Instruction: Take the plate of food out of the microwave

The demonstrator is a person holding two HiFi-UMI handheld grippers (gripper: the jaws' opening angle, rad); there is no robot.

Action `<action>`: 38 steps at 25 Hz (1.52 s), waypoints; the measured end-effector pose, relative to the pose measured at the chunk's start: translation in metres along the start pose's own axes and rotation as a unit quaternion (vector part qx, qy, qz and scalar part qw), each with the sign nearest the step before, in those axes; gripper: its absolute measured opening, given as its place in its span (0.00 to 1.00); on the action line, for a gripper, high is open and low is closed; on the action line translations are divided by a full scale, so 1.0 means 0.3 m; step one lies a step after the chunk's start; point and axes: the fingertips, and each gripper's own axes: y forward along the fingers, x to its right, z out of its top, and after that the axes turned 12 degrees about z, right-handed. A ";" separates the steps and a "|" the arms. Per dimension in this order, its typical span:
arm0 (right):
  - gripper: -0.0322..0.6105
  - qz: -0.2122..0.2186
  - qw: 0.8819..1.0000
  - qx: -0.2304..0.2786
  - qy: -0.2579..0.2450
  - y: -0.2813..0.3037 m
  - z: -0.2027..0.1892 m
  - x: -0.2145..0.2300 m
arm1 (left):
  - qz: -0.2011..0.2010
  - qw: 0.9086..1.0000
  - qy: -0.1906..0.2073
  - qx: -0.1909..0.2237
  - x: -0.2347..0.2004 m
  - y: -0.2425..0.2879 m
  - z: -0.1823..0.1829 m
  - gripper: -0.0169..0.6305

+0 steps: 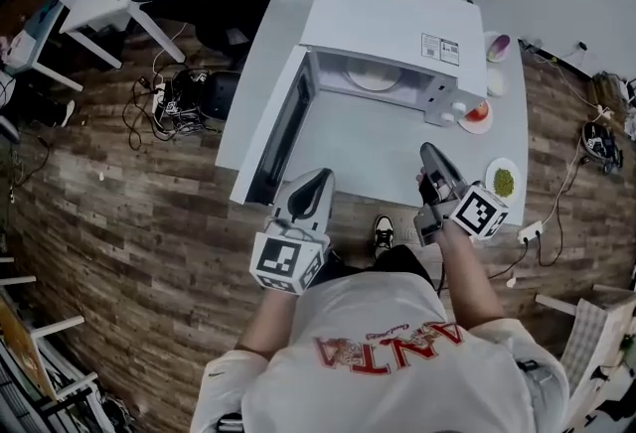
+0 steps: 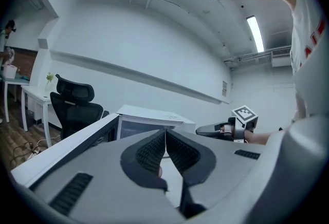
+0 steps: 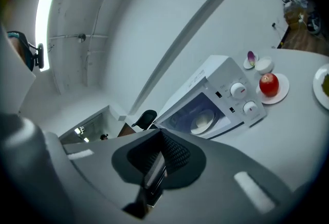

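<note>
Head view: plate of food [image 1: 375,76] sits inside microwave [image 1: 397,29], door [image 1: 283,128] open at left. Left gripper [image 1: 320,177] and right gripper [image 1: 428,151] are both pinched closed and empty, over the table [image 1: 368,158], short of the microwave. Risks: jaws not spread in time would shove the plate deeper; left gripper could clip the door; a 1-sided rim grip may tip the food.

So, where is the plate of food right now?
In the head view, the plate of food sits inside the open microwave, at top centre, between its open door on the left and its control panel on the right.
</note>
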 end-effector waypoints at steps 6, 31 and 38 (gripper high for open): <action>0.05 -0.076 0.987 0.015 0.139 0.060 -0.033 0.283 | 0.035 0.999 -0.013 -0.014 0.001 0.068 0.005 0.05; 0.11 -0.121 0.914 0.148 0.359 0.430 -0.150 0.773 | 0.053 0.996 -0.030 -0.059 -0.065 0.252 -0.038 0.05; 0.11 -0.144 0.913 0.144 0.353 0.469 -0.159 0.815 | 0.043 0.996 -0.034 -0.069 -0.074 0.289 -0.052 0.05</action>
